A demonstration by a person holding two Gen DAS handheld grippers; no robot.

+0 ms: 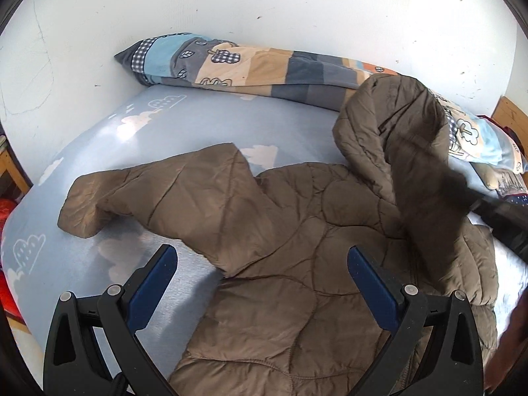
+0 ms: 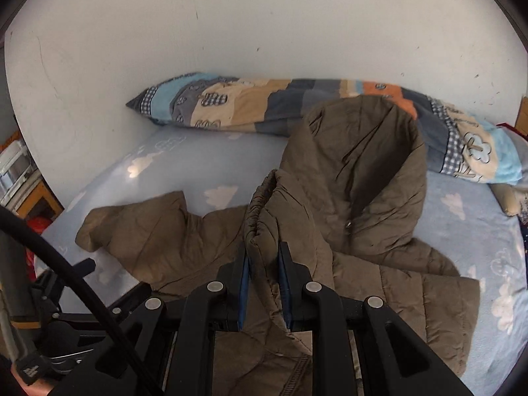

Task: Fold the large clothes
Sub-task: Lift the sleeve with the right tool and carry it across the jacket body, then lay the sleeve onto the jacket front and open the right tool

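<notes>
A brown quilted jacket (image 1: 297,231) lies spread on the blue bed sheet (image 1: 204,122). Its left sleeve (image 1: 138,198) lies flat, pointing left. My left gripper (image 1: 260,264) is open and empty, hovering over the jacket's body. My right gripper (image 2: 264,260) is shut on the cuff of the right sleeve (image 2: 264,217) and holds the sleeve lifted in an arch (image 2: 363,171) above the jacket (image 2: 412,297). In the left wrist view the raised sleeve (image 1: 396,138) stands at the right, with the right gripper a dark blur (image 1: 462,191).
A patchwork quilt (image 1: 257,66) lies rolled along the white wall (image 1: 264,0) at the back; it also shows in the right wrist view (image 2: 280,105). Wooden furniture (image 2: 36,198) stands left of the bed. The sheet (image 2: 478,231) has white cloud prints.
</notes>
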